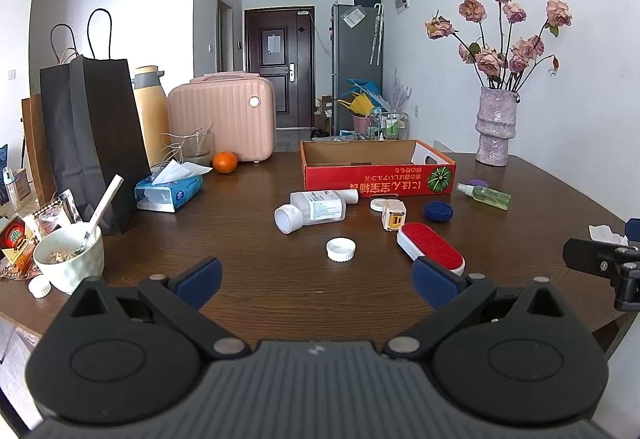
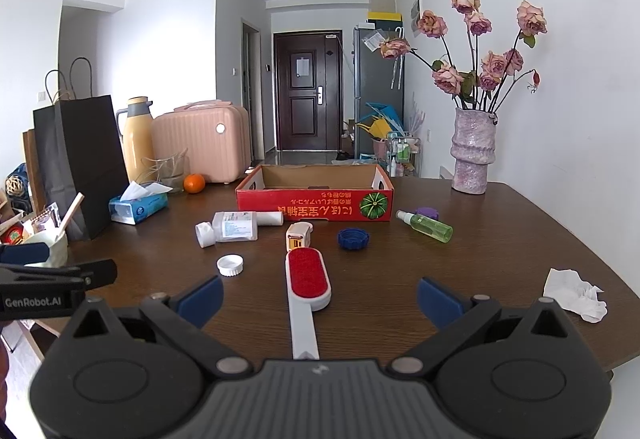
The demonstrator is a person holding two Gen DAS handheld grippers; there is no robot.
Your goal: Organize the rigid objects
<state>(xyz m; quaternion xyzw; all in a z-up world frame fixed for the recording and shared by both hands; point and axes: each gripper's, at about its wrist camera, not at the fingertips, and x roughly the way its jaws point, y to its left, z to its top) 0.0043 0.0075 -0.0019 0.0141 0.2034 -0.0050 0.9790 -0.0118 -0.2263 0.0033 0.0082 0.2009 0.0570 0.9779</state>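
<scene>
Hovering above the tabletop's [image 2: 500, 259] near edge, both spread wide and empty: left claw [image 1: 318, 281], right claw [image 2: 320, 297]. Lying between the right claw's fingers [image 2: 200, 297], untouched, a red lint brush [image 2: 307, 279]. Standing mid-tabletop toward the far edge, an empty red box [image 2: 316, 205].

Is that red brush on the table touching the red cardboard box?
Apart. In the right wrist view, bare table and a small cream gadget lie between the red brush and the red box.
</scene>
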